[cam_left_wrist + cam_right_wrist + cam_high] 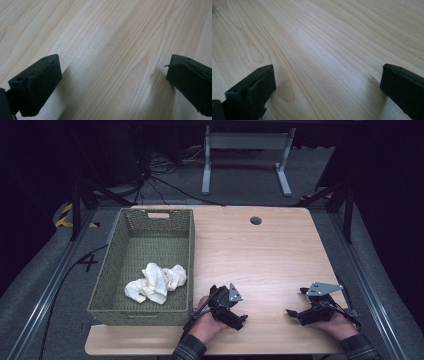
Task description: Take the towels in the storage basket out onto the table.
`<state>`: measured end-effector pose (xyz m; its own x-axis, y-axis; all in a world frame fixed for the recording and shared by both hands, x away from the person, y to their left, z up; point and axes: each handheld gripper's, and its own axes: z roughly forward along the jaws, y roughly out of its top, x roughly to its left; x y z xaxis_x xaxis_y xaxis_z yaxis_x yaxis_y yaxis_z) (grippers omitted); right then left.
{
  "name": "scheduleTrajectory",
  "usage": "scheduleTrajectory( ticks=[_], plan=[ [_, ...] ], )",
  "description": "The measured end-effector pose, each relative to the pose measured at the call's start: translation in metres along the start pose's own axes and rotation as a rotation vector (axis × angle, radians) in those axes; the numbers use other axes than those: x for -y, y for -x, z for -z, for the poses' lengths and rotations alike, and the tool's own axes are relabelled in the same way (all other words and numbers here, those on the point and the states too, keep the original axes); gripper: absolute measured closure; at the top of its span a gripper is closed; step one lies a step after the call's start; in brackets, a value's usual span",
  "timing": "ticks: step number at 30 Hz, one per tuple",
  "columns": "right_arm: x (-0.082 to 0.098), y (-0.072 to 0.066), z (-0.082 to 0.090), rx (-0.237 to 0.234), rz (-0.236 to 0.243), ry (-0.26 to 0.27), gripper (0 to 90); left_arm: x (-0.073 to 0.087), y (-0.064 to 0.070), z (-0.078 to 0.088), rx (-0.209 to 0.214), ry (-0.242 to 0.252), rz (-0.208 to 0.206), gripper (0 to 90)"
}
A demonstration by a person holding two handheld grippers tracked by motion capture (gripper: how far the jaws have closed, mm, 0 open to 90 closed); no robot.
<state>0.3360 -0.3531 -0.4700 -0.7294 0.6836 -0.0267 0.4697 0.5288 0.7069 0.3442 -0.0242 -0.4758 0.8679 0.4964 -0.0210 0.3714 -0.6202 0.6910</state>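
Both grippers — left gripper (pixel 239 317), right gripper (pixel 295 312) — gape wide and empty, low over the table (pixel 270 250).

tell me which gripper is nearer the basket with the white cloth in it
The left gripper. It rests on the table just beside the near right corner of the green woven basket holding the white cloth; the right gripper lies farther off toward the table's right edge.

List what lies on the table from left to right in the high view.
Green woven basket, crumpled white cloth inside it, left gripper with jaws open, right gripper with jaws open. Both grippers sit low over the wooden table near its front edge.
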Motion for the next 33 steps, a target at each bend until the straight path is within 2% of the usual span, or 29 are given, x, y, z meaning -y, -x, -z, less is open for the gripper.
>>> scheduleTrajectory(
  ticks=[12,13,17,18,24,25,29,33],
  plan=[
    [-0.001,0.001,-0.001,-0.007,0.011,-0.002,0.2,-0.005,-0.006,0.001,-0.027,-0.044,0.026,1.2],
    [-0.001,0.001,-0.001,-0.007,0.011,-0.002,0.2,-0.006,-0.006,0.001,-0.027,-0.046,0.017,1.3],
    [-0.001,0.001,0.000,-0.008,0.012,-0.002,0.2,-0.008,-0.009,0.003,-0.024,-0.026,0.035,2.0],
    [-0.001,0.001,0.000,-0.008,0.012,-0.003,0.2,-0.010,-0.010,0.004,-0.023,-0.037,0.033,2.0],
    [-0.001,0.002,-0.001,-0.016,0.018,-0.001,0.1,-0.015,-0.012,0.009,-0.035,-0.024,0.039,2.1],
    [-0.001,0.002,-0.001,-0.018,0.020,-0.001,0.2,-0.015,-0.013,0.011,-0.031,-0.014,0.051,2.1],
    [-0.002,0.003,-0.002,-0.023,0.024,-0.001,0.2,-0.017,-0.013,0.014,-0.018,-0.008,0.050,2.0],
    [-0.002,0.003,-0.002,-0.025,0.024,-0.001,0.4,-0.018,-0.014,0.017,-0.014,0.009,0.068,2.1]
  ],
)
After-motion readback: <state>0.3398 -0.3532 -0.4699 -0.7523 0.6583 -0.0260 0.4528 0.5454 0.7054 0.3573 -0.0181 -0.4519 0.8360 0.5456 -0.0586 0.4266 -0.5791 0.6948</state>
